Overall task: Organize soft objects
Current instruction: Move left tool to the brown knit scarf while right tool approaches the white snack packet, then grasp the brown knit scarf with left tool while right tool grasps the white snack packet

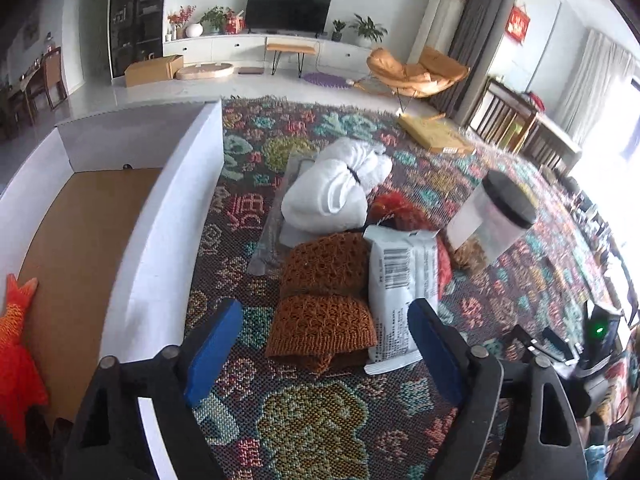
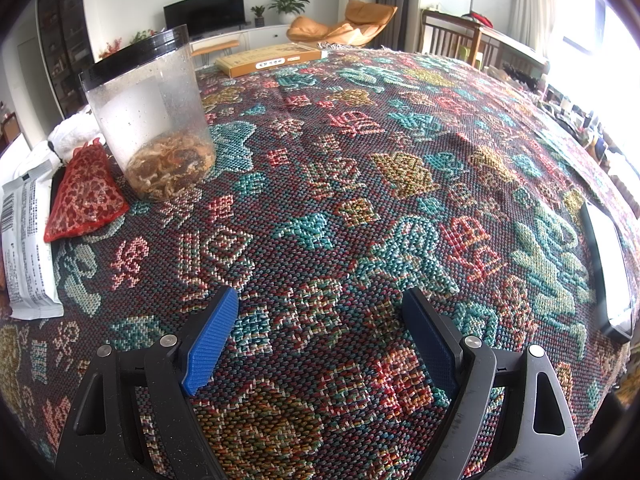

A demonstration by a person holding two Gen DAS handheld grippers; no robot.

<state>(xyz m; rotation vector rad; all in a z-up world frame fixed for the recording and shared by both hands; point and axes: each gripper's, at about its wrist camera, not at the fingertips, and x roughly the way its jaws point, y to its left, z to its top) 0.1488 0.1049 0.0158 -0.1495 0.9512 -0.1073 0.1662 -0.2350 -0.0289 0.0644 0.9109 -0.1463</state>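
A folded brown knitted cloth (image 1: 326, 300) lies on the patterned tablecloth, just ahead of my open left gripper (image 1: 324, 332). A white sealed packet (image 1: 402, 280) leans against its right side. Behind them lie a white rolled towel (image 1: 336, 188) and a red mesh pouch (image 1: 400, 210), which also shows in the right wrist view (image 2: 86, 196). A white box (image 1: 160, 216) with a brown floor stands to the left and holds an orange plush toy (image 1: 18, 344). My right gripper (image 2: 320, 328) is open and empty above bare tablecloth.
A clear jar with a black lid (image 2: 150, 116) holding dried bits stands beside the red pouch. A flat yellow box (image 2: 272, 60) lies at the table's far edge. A phone (image 2: 608, 276) lies at the right edge. A grey plastic sleeve (image 1: 276, 216) lies under the towel.
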